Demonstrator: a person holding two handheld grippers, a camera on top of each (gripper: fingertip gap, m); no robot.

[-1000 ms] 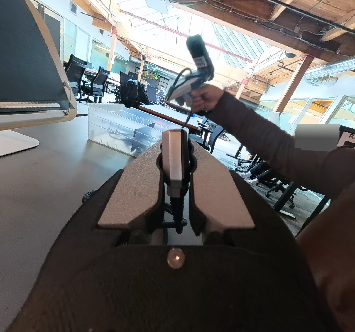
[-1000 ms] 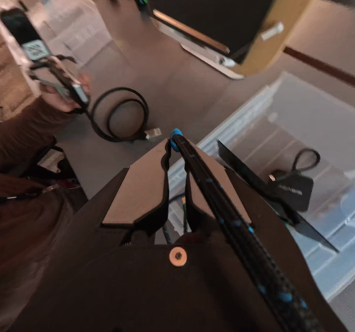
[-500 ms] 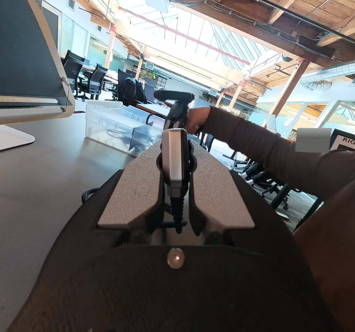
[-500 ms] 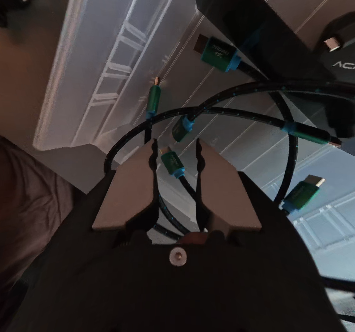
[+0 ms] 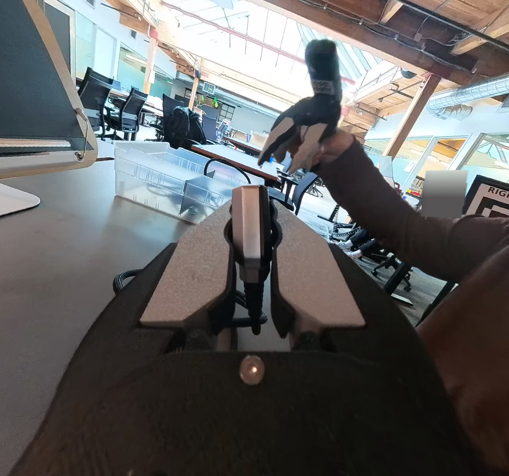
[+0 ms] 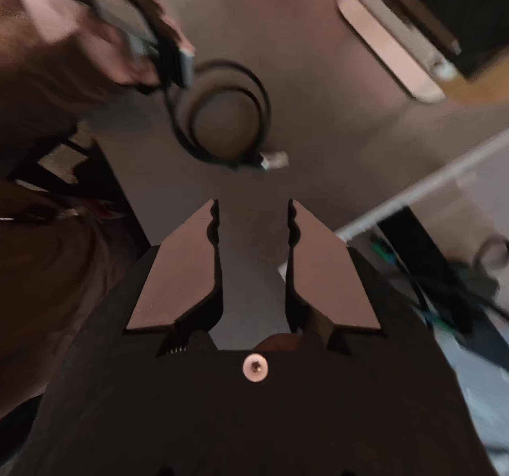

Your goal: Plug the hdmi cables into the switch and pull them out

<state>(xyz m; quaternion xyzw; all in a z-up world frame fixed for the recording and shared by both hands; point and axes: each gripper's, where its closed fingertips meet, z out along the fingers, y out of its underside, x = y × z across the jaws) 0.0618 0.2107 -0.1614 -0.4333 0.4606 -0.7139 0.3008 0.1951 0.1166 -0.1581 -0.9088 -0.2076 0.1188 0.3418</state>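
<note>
- At about 10 o'clock from the left gripper's tips, a clear plastic bin (image 5: 154,176) with slotted walls and a divider stands on the dark table (image 5: 55,256); a black cable (image 5: 228,166) arches above its rim.
- At 4 o'clock in the right wrist view, the same bin (image 6: 413,192) holds a blurred tangle of dark cables with green and blue plugs (image 6: 382,250) and a black device; finer detail cannot be told.
- Left gripper (image 5: 252,214): both pads press on a slim silver switch (image 5: 246,225), held upright, its black braided cord running back between the fingers.
- Right gripper (image 6: 253,209): jaws stand wide apart with only bare tabletop between them, lifted in the air at 1 o'clock in the left view.
- At 12 o'clock from the right gripper, the switch's cord lies coiled (image 6: 220,115) on the table, a silver plug at its end.
- A monitor on a silver stand (image 5: 16,201) sits at 9 o'clock.
- Beyond: office chairs, desks, timber beams, skylights.
</note>
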